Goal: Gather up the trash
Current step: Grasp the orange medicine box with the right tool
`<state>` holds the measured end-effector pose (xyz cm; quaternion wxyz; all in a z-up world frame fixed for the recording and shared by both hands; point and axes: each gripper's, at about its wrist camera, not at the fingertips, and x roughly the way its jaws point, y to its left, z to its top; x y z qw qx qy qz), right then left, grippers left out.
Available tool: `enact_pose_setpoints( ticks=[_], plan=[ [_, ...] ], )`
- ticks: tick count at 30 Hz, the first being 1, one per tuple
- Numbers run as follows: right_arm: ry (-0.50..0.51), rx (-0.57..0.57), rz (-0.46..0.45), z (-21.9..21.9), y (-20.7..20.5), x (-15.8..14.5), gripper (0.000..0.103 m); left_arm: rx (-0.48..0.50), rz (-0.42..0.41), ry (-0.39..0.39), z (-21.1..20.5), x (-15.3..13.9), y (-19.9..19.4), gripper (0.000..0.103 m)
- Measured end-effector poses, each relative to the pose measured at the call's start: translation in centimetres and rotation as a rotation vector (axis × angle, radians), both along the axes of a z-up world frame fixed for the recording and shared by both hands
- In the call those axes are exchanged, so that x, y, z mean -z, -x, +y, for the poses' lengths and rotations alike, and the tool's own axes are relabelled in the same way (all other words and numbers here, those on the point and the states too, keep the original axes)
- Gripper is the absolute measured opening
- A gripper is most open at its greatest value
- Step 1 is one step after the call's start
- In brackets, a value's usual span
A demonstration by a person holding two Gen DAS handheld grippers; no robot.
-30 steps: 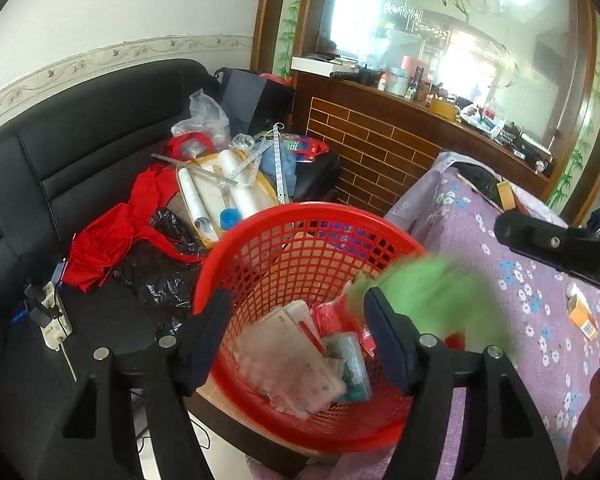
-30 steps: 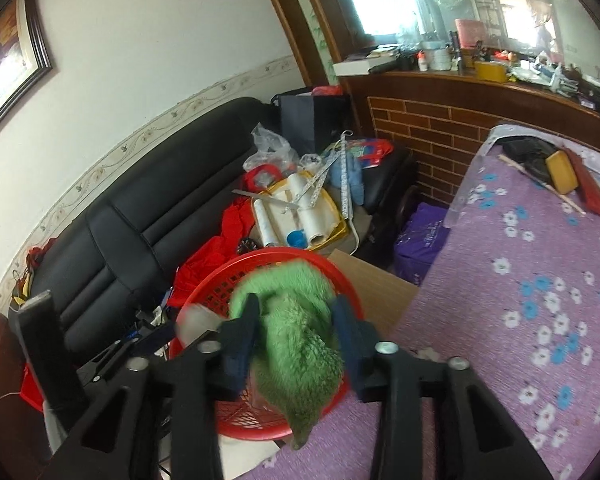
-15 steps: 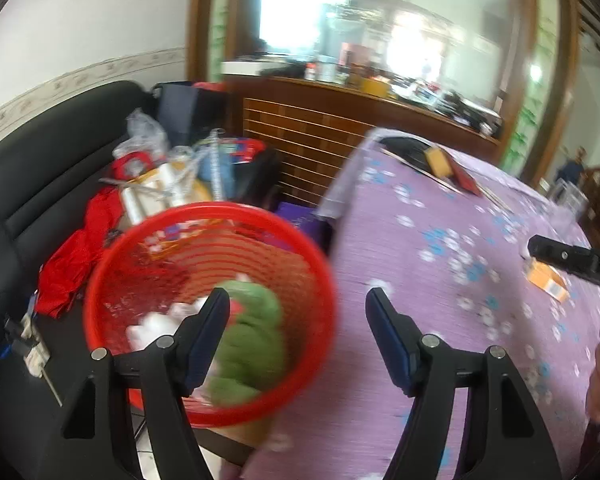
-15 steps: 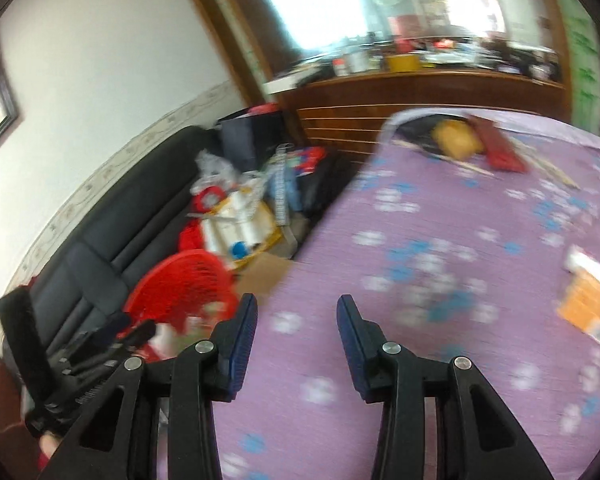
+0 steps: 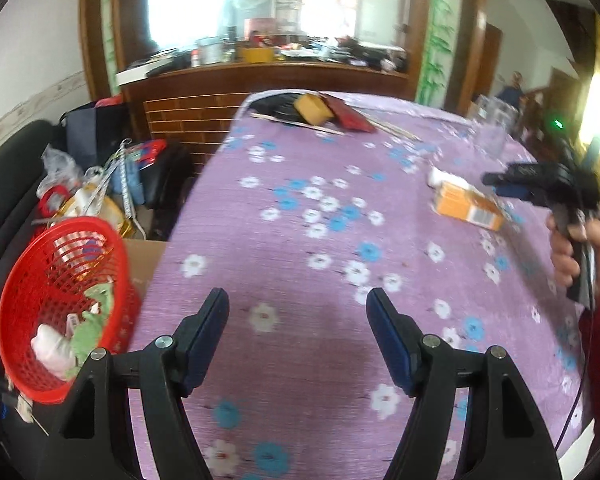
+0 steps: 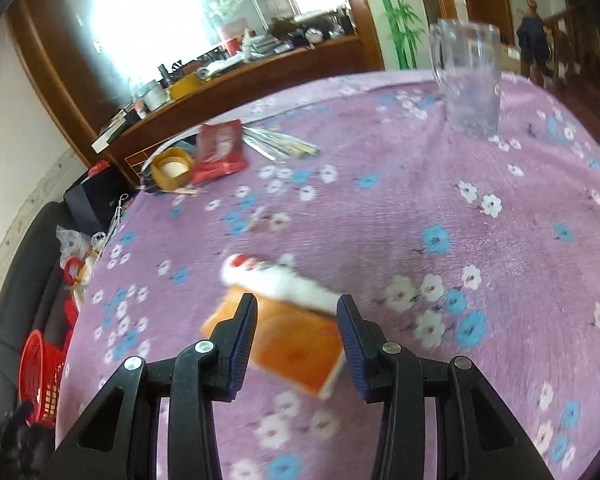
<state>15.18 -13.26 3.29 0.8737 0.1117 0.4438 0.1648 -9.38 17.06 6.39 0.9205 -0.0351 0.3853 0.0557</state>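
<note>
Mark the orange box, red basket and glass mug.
orange box (image 6: 296, 344), right wrist view, top face.
red basket (image 5: 60, 264), left wrist view, mesh inner wall.
glass mug (image 6: 470, 80), right wrist view, middle of the body.

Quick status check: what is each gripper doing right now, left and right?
Left gripper: open, empty, above the purple tablecloth.
Right gripper: open, holding nothing, fingers either side of the orange box, not visibly pressing on it.

A clear glass mug (image 6: 466, 80) stands upright on the purple flowered tablecloth (image 6: 380, 208) toward one o'clock. A red packet (image 6: 219, 151) and a round yellow tub (image 6: 173, 169) lie touching near ten o'clock.
</note>
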Motion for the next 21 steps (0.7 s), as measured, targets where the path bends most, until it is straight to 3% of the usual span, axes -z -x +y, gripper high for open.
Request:
enact_pose_setpoints(
  ticks=[7,11,13,15,17,20,21],
  plan=[
    [-0.089,-0.108,0.085,0.6,-0.3,2.0,0.046,0.042,0.015,-0.012,-1.7,0.4,-0.5,0.070],
    [-0.106,-0.250,0.115,3.2,2.4,1.8,0.056,0.042,0.014,-0.009,-1.7,0.3,-0.6,0.070],
    [-0.056,-0.295,0.100,4.8,3.5,1.5,0.057,0.044,0.014,-0.008,-1.6,0.2,-0.6,0.070],
    [0.000,-0.318,0.067,6.4,4.0,1.1,0.065,0.048,0.014,-0.011,-1.8,0.1,-0.6,0.070],
    [0.114,-0.321,0.011,8.3,4.3,0.9,0.070,0.060,0.012,-0.020,-2.0,-0.2,-0.5,0.070],
    [0.220,-0.319,0.006,10.2,4.2,1.6,0.067,0.084,0.014,-0.043,-2.6,-0.5,-0.6,0.070],
    [0.253,-0.317,0.009,10.5,4.3,1.8,0.057,0.098,0.015,-0.053,-2.9,-0.7,-0.6,0.071]
  ],
)
